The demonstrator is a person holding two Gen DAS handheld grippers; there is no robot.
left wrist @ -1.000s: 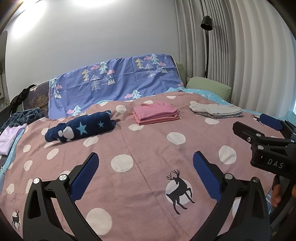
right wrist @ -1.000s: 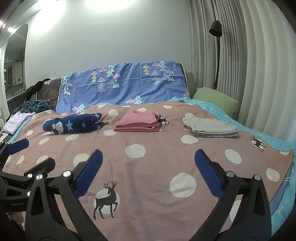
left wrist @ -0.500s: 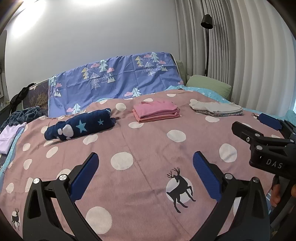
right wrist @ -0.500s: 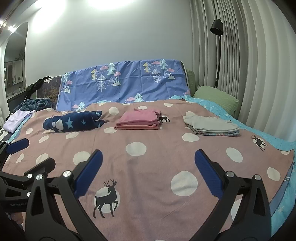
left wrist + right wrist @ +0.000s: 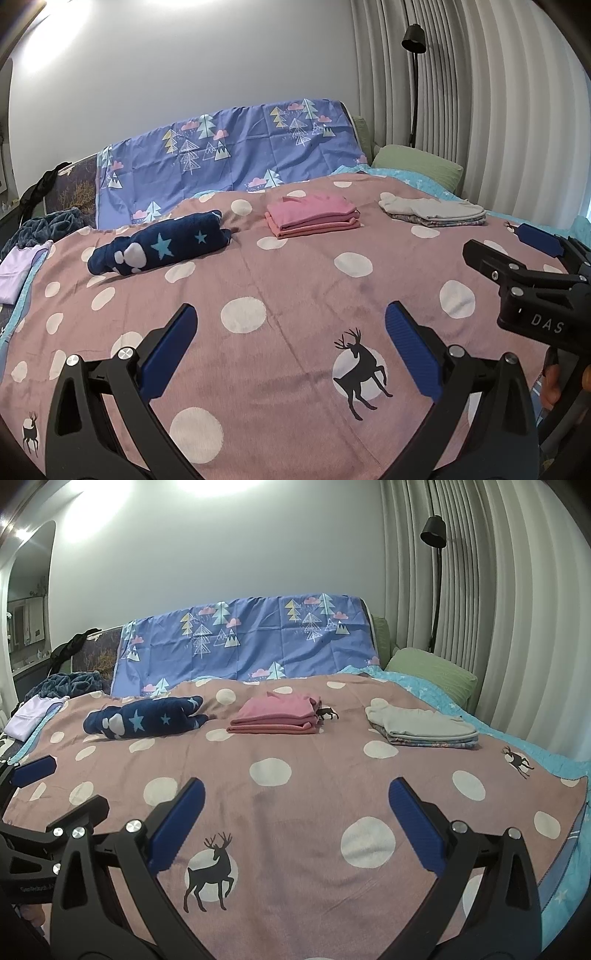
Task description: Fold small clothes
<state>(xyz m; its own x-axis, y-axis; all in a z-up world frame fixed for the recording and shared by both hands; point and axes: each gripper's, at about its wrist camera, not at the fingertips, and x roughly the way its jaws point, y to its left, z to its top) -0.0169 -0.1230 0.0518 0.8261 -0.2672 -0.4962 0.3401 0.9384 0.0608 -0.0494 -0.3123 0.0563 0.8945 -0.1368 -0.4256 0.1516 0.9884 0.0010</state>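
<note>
1. In the left wrist view, the left gripper (image 5: 290, 341) with blue-padded black fingers was seen with its jaws spread wide and nothing between them, held above the pink polka-dot blanket with deer prints (image 5: 295, 295) that covered the bed.
2. In the right wrist view, the right gripper (image 5: 295, 818) was likewise seen with jaws spread wide and empty, over the same blanket (image 5: 314, 775).
3. Three lots of small clothes were seen across the far part of the blanket, well apart from both grippers: a navy fleece garment with stars (image 5: 162, 249), rolled rather than flat, a folded pink stack (image 5: 314, 216) and a folded grey-white stack (image 5: 434, 212).
4. Only in the left wrist view were the right gripper's body lettered "DAS" and part of a hand at the right edge (image 5: 552, 384) shown; only in the right wrist view was a small deer print (image 5: 328, 713) seen just beside the pink stack (image 5: 277, 716).
5. A crumpled dark blue-grey fabric (image 5: 70, 683) and a lilac cloth (image 5: 31, 716) were cut off at the left edge; what they were could not be made out.
6. The lower patterned layers under the grey-white stack (image 5: 421, 725) were mostly hidden.
</note>
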